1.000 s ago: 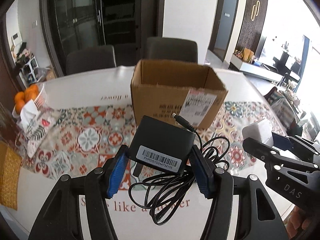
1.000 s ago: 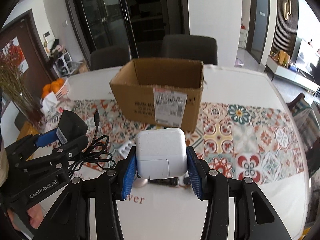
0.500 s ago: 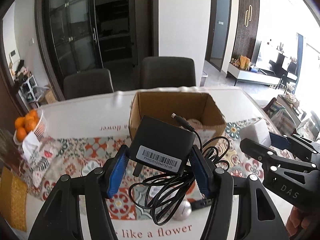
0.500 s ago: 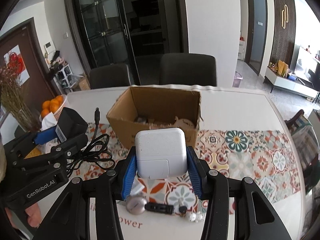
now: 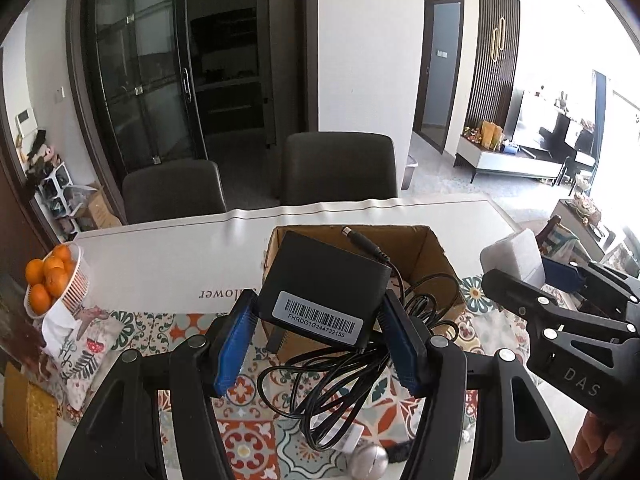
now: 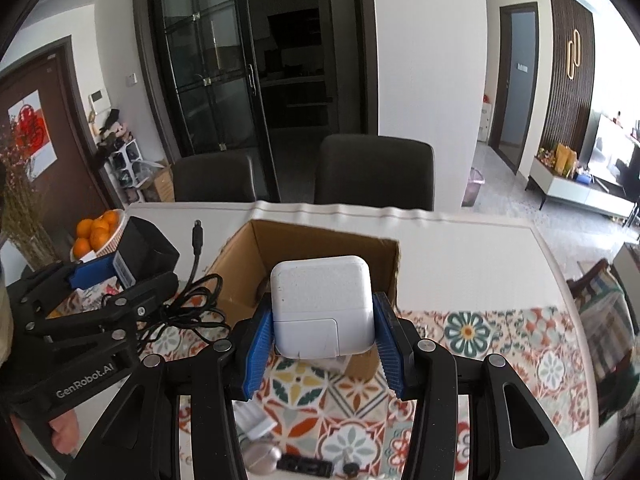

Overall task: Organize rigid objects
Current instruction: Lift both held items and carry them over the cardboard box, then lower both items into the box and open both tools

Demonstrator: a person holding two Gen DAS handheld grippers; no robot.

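My left gripper is shut on a black power adapter with a barcode label; its black cable dangles in loops below. The adapter hangs in front of the near rim of an open cardboard box. My right gripper is shut on a white square charger, held above the near edge of the same box. In the right wrist view the left gripper with the black adapter shows at the left. In the left wrist view the right gripper with the white charger shows at the right.
The box stands on a white table with a patterned runner. A basket of oranges sits far left. Small items, a silver round object and a black stick, lie near the front edge. Two dark chairs stand behind the table.
Both grippers rose and moved forward toward the box with their loads. The box's inside now shows and it sits lower and closer in both views.
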